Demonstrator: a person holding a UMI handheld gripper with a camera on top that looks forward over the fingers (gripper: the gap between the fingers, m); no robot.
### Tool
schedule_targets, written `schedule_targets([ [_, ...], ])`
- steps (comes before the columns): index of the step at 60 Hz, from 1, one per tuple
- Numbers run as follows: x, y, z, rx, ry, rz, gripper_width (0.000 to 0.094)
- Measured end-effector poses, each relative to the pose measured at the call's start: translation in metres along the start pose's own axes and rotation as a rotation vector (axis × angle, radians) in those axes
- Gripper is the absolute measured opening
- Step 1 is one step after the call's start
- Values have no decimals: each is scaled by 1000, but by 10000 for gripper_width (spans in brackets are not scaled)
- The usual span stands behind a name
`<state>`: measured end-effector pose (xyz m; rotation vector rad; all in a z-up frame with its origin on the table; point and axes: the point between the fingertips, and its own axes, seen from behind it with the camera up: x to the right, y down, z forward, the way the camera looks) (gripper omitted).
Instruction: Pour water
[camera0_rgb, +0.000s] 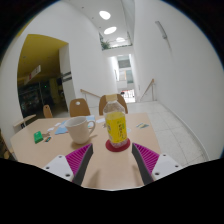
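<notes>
1. Two gripper fingers (119, 168) stand apart, their magenta pads (78, 158) triangular.
2. Yellow bottle (117, 127), upright, stands on a red round coaster (118, 146) just ahead, between them.
3. White glossy mug (79, 130) sits beside it on the smooth wooden table (110, 170).

A yellow bottle (117, 127) stands upright on a red coaster; white mug (79, 129) beside it.

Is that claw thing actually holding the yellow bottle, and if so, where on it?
Nothing is held. The yellow bottle stands on a red coaster on the table, just ahead of the open gripper, clear of both fingers.
</notes>
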<state>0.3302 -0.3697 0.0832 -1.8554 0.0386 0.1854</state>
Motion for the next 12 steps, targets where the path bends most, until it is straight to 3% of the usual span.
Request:
schedule_targets([
  [12,16,52,-128,16,-50,72,850],
])
